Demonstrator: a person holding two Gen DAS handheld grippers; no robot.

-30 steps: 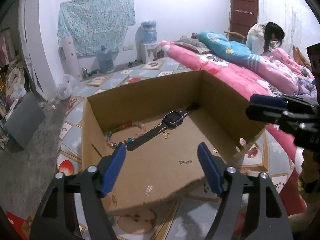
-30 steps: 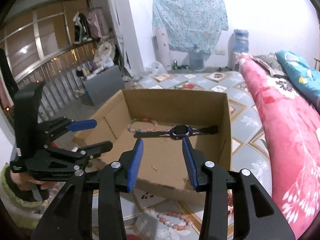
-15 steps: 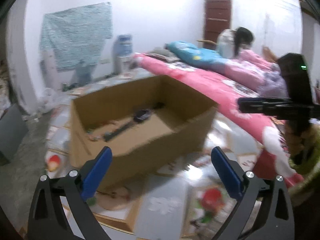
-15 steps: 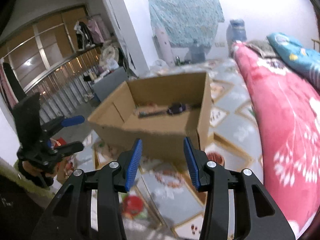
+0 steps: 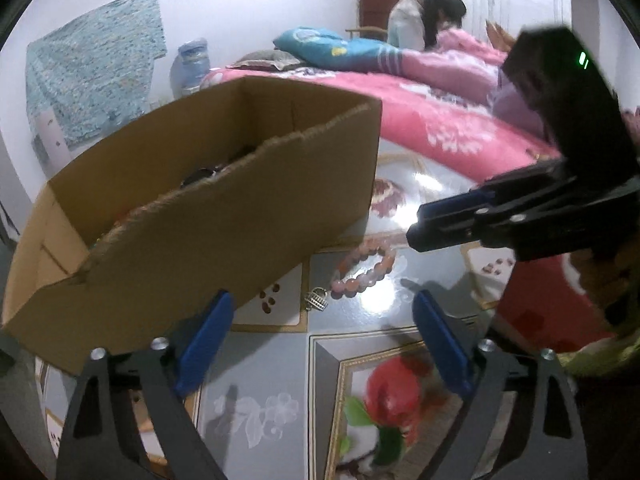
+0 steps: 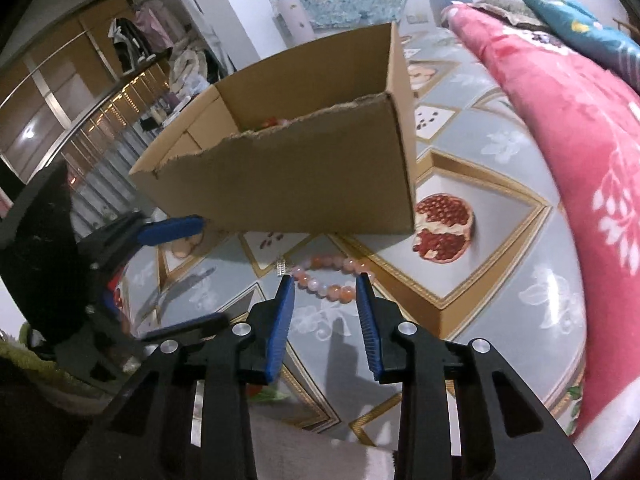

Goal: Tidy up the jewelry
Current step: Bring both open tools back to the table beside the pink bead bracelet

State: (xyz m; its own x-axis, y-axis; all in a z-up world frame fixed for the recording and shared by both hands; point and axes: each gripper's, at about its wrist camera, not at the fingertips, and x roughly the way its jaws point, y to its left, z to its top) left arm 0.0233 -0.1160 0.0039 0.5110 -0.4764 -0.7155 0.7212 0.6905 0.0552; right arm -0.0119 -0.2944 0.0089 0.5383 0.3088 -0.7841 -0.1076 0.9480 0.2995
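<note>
Both grippers have dropped from above the cardboard box (image 5: 224,216) to the floor before it. Left wrist view: the left gripper (image 5: 320,344), fingers spread and just narrowed, is empty, the pink bead bracelet (image 5: 366,266) beyond. Right wrist view: the right gripper (image 6: 325,285), fingers closing, not yet touching, frames the bracelet's near beads.

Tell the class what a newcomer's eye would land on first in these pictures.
First, the open cardboard box on the patterned floor, its near edge torn. Just in front of it lies a pink bead bracelet, with the right gripper poised over it, jaws apart. Beside the bracelet sits a small silver charm.
</note>
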